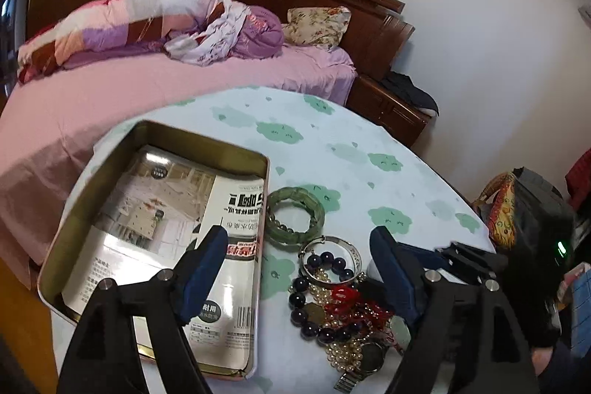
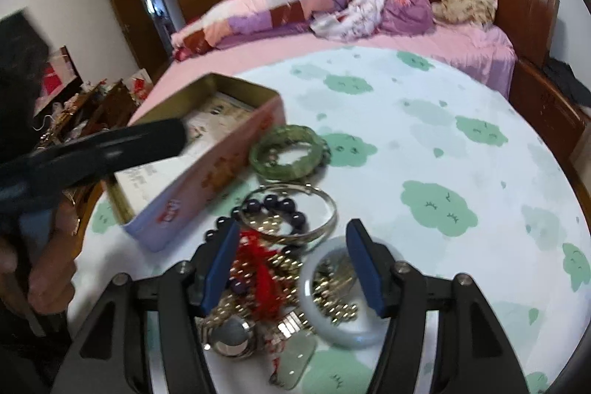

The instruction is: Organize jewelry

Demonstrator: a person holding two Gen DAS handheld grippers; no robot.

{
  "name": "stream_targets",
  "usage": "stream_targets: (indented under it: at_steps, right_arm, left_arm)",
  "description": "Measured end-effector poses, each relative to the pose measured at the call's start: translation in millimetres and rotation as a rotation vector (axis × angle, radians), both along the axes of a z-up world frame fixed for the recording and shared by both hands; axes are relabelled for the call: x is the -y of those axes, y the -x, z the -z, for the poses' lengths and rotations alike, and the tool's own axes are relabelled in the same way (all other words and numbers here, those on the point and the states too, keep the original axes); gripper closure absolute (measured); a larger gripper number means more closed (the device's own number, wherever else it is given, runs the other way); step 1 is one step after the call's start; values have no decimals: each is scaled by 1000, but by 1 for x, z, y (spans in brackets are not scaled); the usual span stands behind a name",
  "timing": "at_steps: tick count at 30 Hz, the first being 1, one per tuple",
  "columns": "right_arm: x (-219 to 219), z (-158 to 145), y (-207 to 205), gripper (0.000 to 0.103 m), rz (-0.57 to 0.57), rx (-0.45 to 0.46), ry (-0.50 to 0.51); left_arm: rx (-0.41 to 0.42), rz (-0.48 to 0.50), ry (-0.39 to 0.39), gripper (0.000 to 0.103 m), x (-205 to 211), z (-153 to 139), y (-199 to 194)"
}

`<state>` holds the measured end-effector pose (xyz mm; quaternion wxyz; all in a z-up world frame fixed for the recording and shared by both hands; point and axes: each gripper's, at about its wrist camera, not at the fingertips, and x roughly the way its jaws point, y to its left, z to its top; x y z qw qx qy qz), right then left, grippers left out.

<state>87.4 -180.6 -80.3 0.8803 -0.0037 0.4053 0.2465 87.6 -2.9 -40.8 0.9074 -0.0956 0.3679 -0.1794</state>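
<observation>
At the left of the surface (image 1: 369, 143) stands an open tin box (image 1: 155, 135), holding only a printed packet (image 1: 147, 228); it looks light and likely to slide if nudged. The left gripper (image 1: 299, 268) hangs wide open over the box's near edge and the jewelry, holding nothing. Just right of the box lies a green bangle (image 1: 295, 218), stiff, smooth and probably brittle; it is best pinched across its band, not through the hole. Below it a silver bangle (image 1: 330, 259) rests over dark bead strands (image 1: 325, 283), and then comes the tangled heap (image 2: 266, 283): pearls, red cord, a watch (image 2: 231, 338). The loose strands will sag and drag neighbours along, so lifting one by a bunched part seems safest. At the right a white bangle (image 2: 332, 327) lies on the heap, one pad of the right gripper (image 2: 291, 268) inside its ring; the jaws are partly open, gripping nothing. It looks slippery and breakable. The tangle itself is the main obstacle; the bed (image 1: 110, 106) lies well beyond.
</observation>
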Motion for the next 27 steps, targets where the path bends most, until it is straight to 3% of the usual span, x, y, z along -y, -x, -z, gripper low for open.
stream_targets:
  at_steps: [2,7,11,14,27]
  right_arm:
    - [-1,0,-9,56,9,-16,21]
    - [-13,10,-34,71,3,-74,158]
    - [-28,23,-43,81,-46,-123,286]
    - [-31,21,-40,97,-71,-109,314]
    - [12,-25,-19,99,18,27,207]
  left_arm:
    - [17,-12,-52,24,2,0,0]
    - [48,-27,-186,24,12,5,-2]
    - [67,14,-195,24,19,5,-3]
    - [68,31,-212,24,23,6,-8]
    - [85,92,-260,24,51,3,-18]
